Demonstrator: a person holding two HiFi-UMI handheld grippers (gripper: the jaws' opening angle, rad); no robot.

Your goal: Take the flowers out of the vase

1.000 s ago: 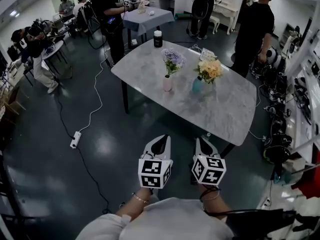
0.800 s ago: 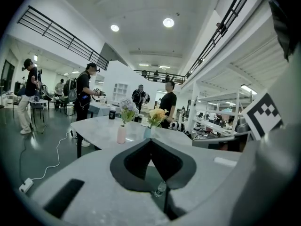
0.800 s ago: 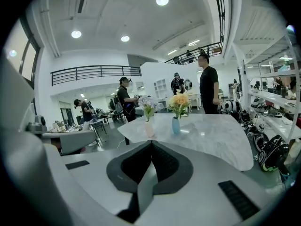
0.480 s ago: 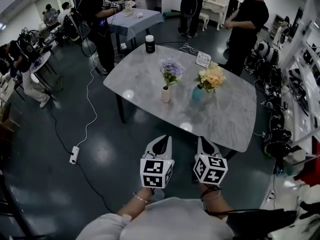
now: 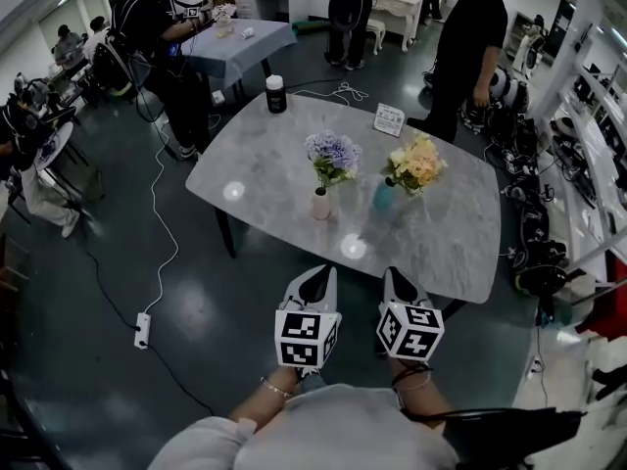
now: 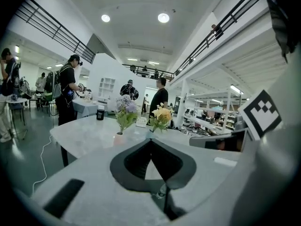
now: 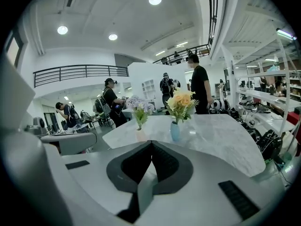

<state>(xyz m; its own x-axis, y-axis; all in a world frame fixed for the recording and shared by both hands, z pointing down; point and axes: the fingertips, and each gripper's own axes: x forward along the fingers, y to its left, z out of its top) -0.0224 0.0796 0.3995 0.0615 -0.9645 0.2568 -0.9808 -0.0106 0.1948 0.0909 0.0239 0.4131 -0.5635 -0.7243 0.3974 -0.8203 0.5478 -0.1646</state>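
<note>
On a grey marble table (image 5: 255,169) stand two vases side by side. Purple flowers (image 5: 333,155) rise from a small pink vase (image 5: 320,205); yellow flowers (image 5: 415,163) fill a blue vase (image 5: 384,196). In the right gripper view the yellow flowers (image 7: 181,100) and blue vase (image 7: 175,131) are straight ahead, the purple flowers (image 7: 139,106) to their left. My left gripper (image 5: 315,280) and right gripper (image 5: 399,280) are side by side short of the table's near edge, both shut and empty. The left gripper view shows both bunches (image 6: 126,109) beyond its jaws.
A dark jar (image 5: 275,94) and a small white card (image 5: 389,119) sit on the table's far side. Several people stand or sit around the room. A white power strip (image 5: 143,330) with its cord lies on the floor at left. Equipment clutters shelves on the right.
The table and vases have come closer and lower in the head view as I moved towards them. Both grippers stayed shut and side by side.
</note>
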